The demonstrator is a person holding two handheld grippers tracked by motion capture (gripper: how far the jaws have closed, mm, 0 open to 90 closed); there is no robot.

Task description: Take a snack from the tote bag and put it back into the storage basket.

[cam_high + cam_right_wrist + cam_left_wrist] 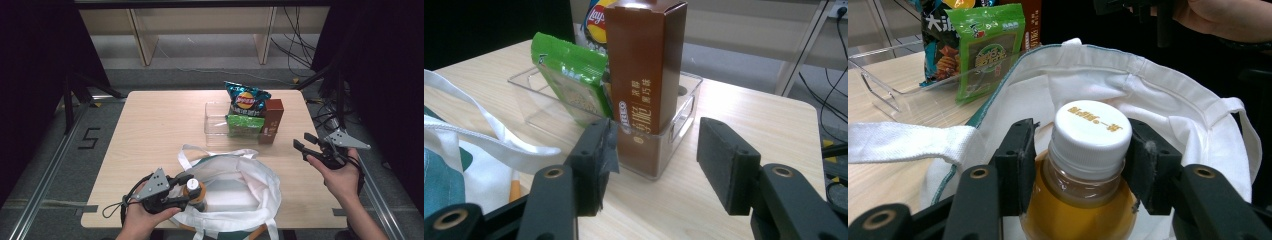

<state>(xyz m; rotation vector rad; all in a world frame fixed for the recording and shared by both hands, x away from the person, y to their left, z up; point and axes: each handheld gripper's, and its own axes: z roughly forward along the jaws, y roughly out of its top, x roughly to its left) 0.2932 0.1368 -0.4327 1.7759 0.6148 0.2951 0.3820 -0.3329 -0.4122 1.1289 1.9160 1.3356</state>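
My left gripper [192,191] is shut on a bottle of amber drink [194,193] with a white cap [1093,131], held upright at the near rim of the white tote bag [242,192]. Its pads [1020,160] press the bottle's neck from both sides above the bag's mouth [1128,95]. My right gripper [304,142] is open and holds nothing, over the table's right side, pointed at the clear tray [659,150]. In that tray stand a brown carton [646,65], a green snack packet [574,75] and a blue chips bag [246,98].
The wooden table [150,130] has bare room on its left half. The tote's handles [187,152] lie loose toward the tray [215,120]. Black stands and cables crowd the floor to the right, and shelving legs stand behind.
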